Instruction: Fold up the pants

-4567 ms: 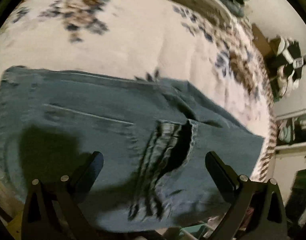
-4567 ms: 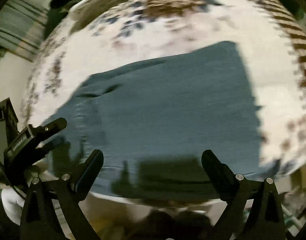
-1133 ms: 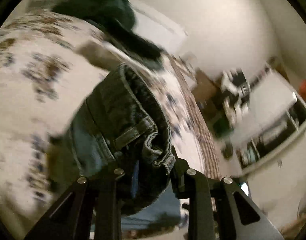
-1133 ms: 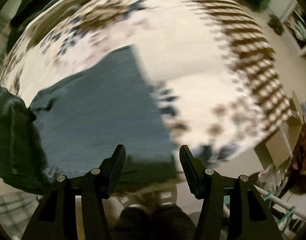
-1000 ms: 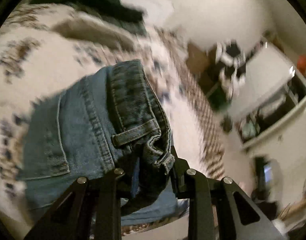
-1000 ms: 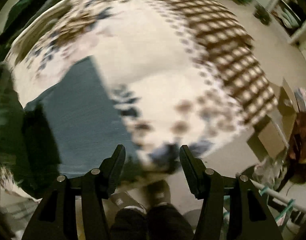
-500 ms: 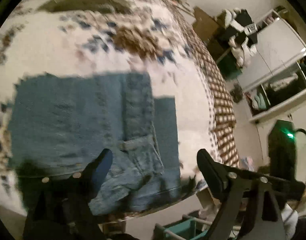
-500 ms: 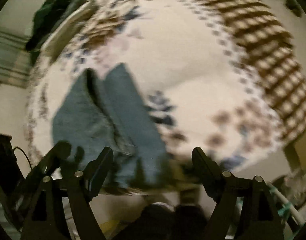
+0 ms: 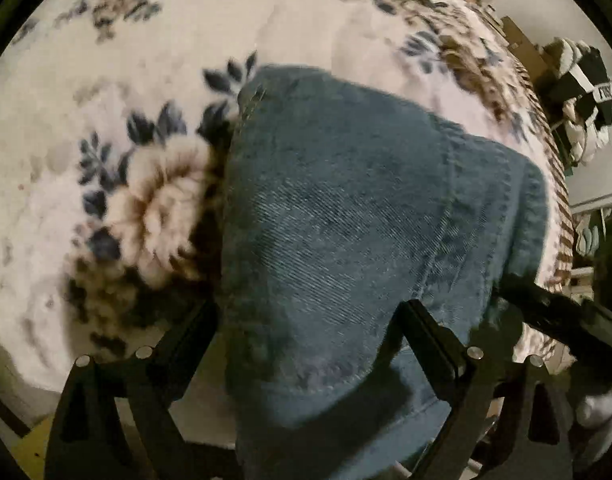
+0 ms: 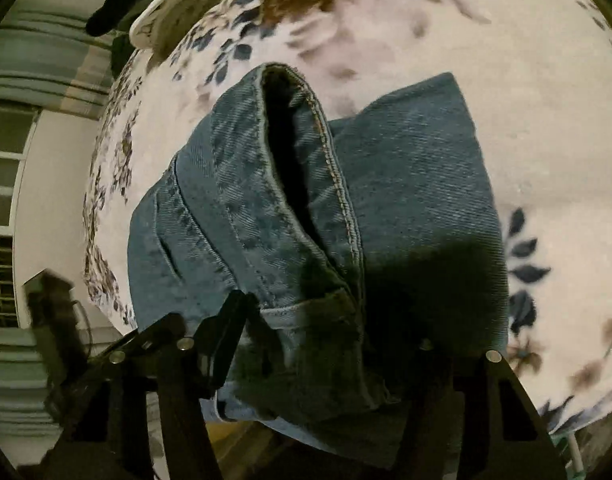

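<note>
Left wrist | jeans [image 9: 346, 220] folded on blanket [image 9: 105, 80], betw both jaws | jaws wide

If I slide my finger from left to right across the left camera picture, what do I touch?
Flowered blanket → folded jeans → the right gripper's black finger poking in at the edge.

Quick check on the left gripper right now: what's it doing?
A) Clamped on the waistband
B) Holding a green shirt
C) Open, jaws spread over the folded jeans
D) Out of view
C: the left gripper stands open, its fingers spread wide over the folded jeans lying on the floral blanket.
</note>
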A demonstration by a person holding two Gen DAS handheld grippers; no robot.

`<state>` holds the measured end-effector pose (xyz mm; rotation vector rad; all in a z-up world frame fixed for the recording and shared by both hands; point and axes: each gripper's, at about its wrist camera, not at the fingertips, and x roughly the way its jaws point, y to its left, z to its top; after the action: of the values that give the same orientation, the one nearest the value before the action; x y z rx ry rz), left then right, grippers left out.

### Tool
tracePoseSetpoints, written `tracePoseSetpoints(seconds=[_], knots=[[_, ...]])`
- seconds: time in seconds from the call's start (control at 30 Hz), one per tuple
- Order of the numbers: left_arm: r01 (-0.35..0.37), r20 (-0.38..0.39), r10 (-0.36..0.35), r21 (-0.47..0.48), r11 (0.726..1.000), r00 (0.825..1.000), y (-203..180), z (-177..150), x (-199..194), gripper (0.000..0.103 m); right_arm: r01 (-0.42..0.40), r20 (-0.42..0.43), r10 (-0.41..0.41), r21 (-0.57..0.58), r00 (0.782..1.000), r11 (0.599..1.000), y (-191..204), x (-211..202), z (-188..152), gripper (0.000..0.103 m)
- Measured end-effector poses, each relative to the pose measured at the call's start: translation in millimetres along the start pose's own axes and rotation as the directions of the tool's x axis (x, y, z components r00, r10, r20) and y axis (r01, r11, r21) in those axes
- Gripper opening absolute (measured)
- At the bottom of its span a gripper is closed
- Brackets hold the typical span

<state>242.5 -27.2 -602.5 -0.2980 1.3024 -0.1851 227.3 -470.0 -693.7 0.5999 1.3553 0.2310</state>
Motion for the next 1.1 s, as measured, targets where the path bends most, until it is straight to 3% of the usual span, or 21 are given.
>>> tracePoseSetpoints(seconds=[0.03,0.07,0.17,0.43,0.47,0.53,0.63,0.83,0.93,1.1], knots=[[0.031,-0.004,-0.031,-0.006,1.000,1.000,3,1,7,0.095,-0.005,0.003,0.005,0.006,1.000,1.000,-2,2,0,0.063],[0.035,-0.003,-0.035,-0.016,0.999,0.999,5,2,11,0.103,-0.011,0.004,0.011,0.018,1.000,1.000,-5,5,0,0.061],[0.135,-0.007,-0.136,-0.099,0.986,0.991,16,9,23,0.103,-0.047,-0.011,0.048,0.072,0.999,0.996,-16,10,6,0.060],[0.219,0.095,-0.206,-0.159,0.963,0.974,30,0,19,0.103,-0.059,-0.045,0.063,0.090,0.997,0.994,-18,22,24,0.060],[0.231,0.092,-0.219,-0.167,0.958,0.971,32,1,17,0.103,-0.047,-0.029,0.050,0.085,0.998,0.995,-16,21,24,0.041],[0.248,0.083,-0.236,-0.188,0.950,0.968,35,5,12,0.103,0.010,0.002,-0.010,0.051,1.000,0.999,-8,14,22,0.026],[0.208,0.126,-0.188,-0.170,0.963,0.974,33,10,-13,0.103,0.011,0.062,-0.014,0.041,0.998,0.999,0,-13,11,0.019],[0.138,0.184,-0.121,-0.083,0.987,0.975,8,22,-66,0.103,0.005,0.189,-0.027,0.118,0.982,0.993,-13,-86,-7,0.018],[0.098,0.182,-0.091,-0.030,0.995,0.979,-17,30,-66,0.103,0.041,0.213,-0.082,0.189,0.974,0.981,-48,-112,-17,0.017],[0.130,0.146,-0.128,-0.003,0.991,0.981,-49,42,-37,0.103,0.077,0.220,-0.145,0.290,0.965,0.954,-106,-129,-29,0.015]])
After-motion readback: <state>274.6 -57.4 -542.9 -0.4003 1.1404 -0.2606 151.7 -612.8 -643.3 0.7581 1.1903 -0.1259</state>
